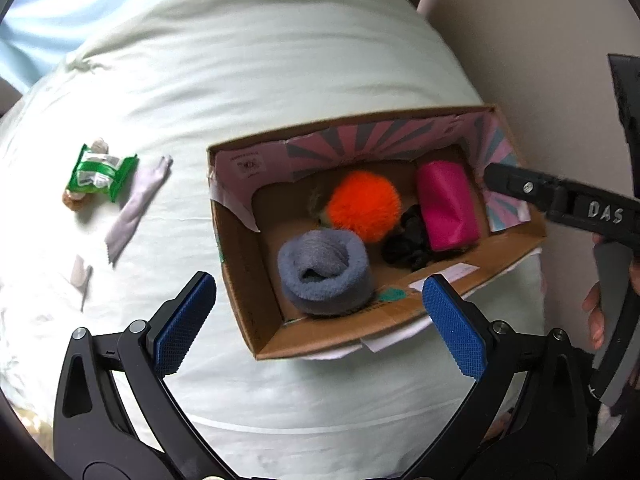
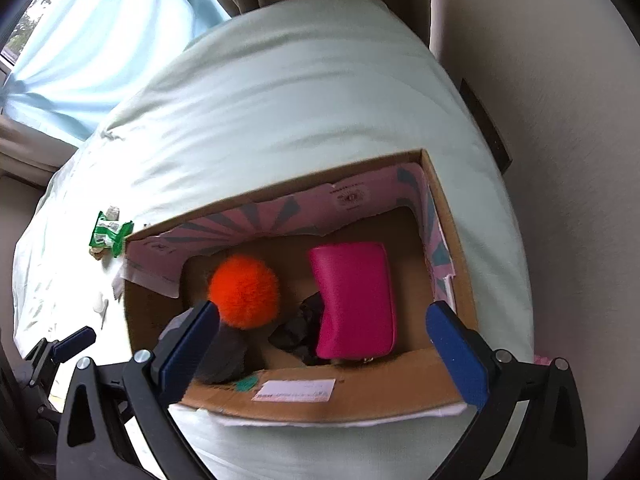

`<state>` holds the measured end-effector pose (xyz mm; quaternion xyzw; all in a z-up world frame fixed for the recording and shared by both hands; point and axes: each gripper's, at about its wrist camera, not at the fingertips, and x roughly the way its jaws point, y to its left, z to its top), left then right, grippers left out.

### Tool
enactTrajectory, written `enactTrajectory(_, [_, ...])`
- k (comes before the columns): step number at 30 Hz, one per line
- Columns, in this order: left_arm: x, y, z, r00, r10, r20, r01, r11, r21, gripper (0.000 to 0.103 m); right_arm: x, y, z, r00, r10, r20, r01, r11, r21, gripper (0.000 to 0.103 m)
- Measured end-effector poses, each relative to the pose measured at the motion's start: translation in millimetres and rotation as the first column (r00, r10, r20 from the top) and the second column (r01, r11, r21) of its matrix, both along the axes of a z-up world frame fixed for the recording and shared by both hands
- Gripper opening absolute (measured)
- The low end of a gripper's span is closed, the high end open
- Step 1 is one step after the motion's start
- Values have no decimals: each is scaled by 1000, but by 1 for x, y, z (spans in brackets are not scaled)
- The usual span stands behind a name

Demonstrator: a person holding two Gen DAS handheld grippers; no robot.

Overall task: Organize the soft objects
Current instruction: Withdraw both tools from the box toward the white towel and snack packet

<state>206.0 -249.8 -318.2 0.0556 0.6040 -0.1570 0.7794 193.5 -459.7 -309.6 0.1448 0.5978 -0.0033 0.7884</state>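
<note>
A cardboard box (image 1: 256,332) lies on a pale bed; it also shows in the right wrist view (image 2: 320,404). Inside are a grey rolled sock (image 1: 324,276), an orange fuzzy ball (image 1: 362,206), a black soft item (image 1: 408,244) and a pink pouch (image 1: 446,204). The ball (image 2: 244,290), the pouch (image 2: 354,300) and the black item (image 2: 296,330) show in the right wrist view. My left gripper (image 1: 320,324) is open and empty above the box's near wall. My right gripper (image 2: 324,348) is open and empty over the box.
A green wrapped packet (image 1: 100,172), a pale lilac cloth (image 1: 138,204) and a small pale scrap (image 1: 82,276) lie on the bed (image 1: 240,60) left of the box. A beige wall (image 2: 560,120) runs along the right. Curtains (image 2: 100,32) hang behind the bed.
</note>
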Motion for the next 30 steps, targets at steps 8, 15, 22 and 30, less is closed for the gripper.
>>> enactTrajectory(8, [-22, 19, 68, 995, -3, 95, 8, 999, -49, 103, -21, 19, 66, 998, 17, 66, -12, 998, -64, 103])
enactTrajectory(15, [-52, 70, 143, 971, 14, 240, 8, 996, -93, 103, -49, 65, 137, 983, 59, 174, -33, 988, -150, 103])
enactTrajectory(22, [-81, 153, 189, 940, 64, 335, -29, 994, -109, 103, -82, 126, 198, 946, 45, 321, 9, 986, -166, 103])
enactTrajectory(30, [-102, 263, 212, 909, 140, 392, -98, 987, -126, 103, -99, 211, 222, 924, 73, 376, -4, 983, -181, 103])
